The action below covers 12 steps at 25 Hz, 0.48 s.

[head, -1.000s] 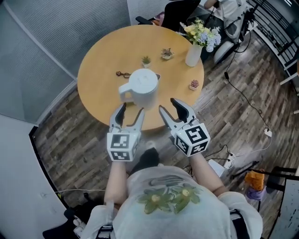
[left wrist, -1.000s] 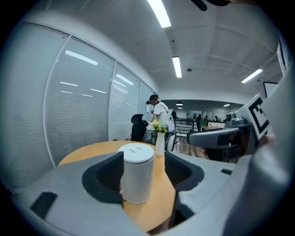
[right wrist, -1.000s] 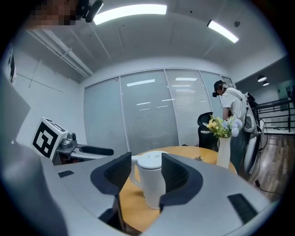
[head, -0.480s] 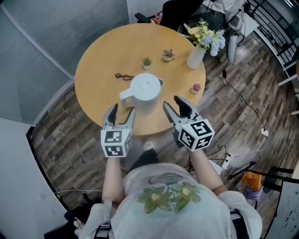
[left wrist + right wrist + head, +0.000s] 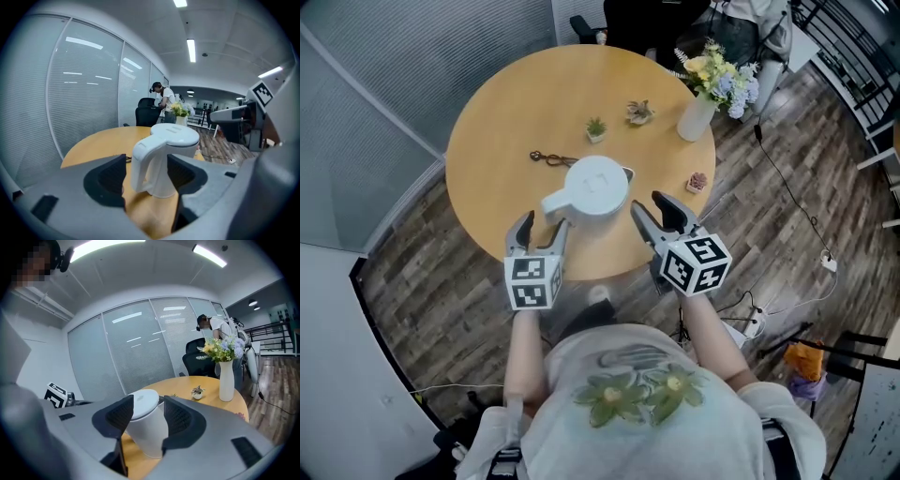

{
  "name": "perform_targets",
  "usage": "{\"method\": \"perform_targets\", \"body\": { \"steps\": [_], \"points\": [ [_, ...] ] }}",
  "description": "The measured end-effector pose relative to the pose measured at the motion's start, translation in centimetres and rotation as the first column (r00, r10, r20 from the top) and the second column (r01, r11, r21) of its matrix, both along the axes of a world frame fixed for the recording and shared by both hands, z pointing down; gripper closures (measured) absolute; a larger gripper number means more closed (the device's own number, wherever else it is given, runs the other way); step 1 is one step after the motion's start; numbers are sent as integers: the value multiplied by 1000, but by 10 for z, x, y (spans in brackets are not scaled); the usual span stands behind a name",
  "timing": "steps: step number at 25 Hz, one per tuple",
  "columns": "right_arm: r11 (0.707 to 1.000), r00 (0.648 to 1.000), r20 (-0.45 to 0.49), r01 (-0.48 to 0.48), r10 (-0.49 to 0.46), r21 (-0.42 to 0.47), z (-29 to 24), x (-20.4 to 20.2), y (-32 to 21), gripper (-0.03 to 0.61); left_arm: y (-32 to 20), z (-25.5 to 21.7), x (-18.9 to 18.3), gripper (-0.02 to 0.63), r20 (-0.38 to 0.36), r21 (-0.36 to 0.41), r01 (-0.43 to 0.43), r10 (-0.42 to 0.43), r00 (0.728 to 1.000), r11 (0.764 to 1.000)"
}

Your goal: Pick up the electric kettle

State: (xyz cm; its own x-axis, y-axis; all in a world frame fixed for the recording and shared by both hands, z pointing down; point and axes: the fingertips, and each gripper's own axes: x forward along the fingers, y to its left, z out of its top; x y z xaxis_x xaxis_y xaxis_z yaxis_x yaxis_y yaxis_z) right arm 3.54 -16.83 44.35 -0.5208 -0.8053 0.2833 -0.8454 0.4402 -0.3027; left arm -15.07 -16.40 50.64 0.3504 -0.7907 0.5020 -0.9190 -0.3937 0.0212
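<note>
Left claw (image 5: 542,228): held forward and low, left of the body's midline; its jaws are spread wide apart.
Right claw (image 5: 649,210): held forward beside the left one and angled slightly inward; its jaws are spread wide apart.
Marker cubes: the left cube (image 5: 532,281) and right cube (image 5: 696,265) are seen at the claw bases, on the side nearest the body.
Forearms: the left forearm (image 5: 523,349) and right forearm (image 5: 712,330) are bare and extended forward, roughly parallel.
Spacing: the two claws are set apart, about level with each other.
</note>
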Motion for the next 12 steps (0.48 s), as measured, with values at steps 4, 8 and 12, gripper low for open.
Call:
{"method": "perform_targets", "body": {
  "steps": [4, 8, 12],
  "points": [
    [1000, 1000, -6, -14, 13, -20, 6, 0, -12, 382, -7, 18, -2, 356, 39, -25, -14, 14, 999, 1000],
    [999, 1000, -9, -28, 27, -41, 13, 2, -26, 382, -16, 25, -2, 357, 69, -19, -14, 15, 998, 1000],
    [998, 999, -17, -37, 36, -60, 21, 6, -39, 382, -22, 21, -3, 357, 92, 10, 10, -11, 996, 1000]
  ]
}}
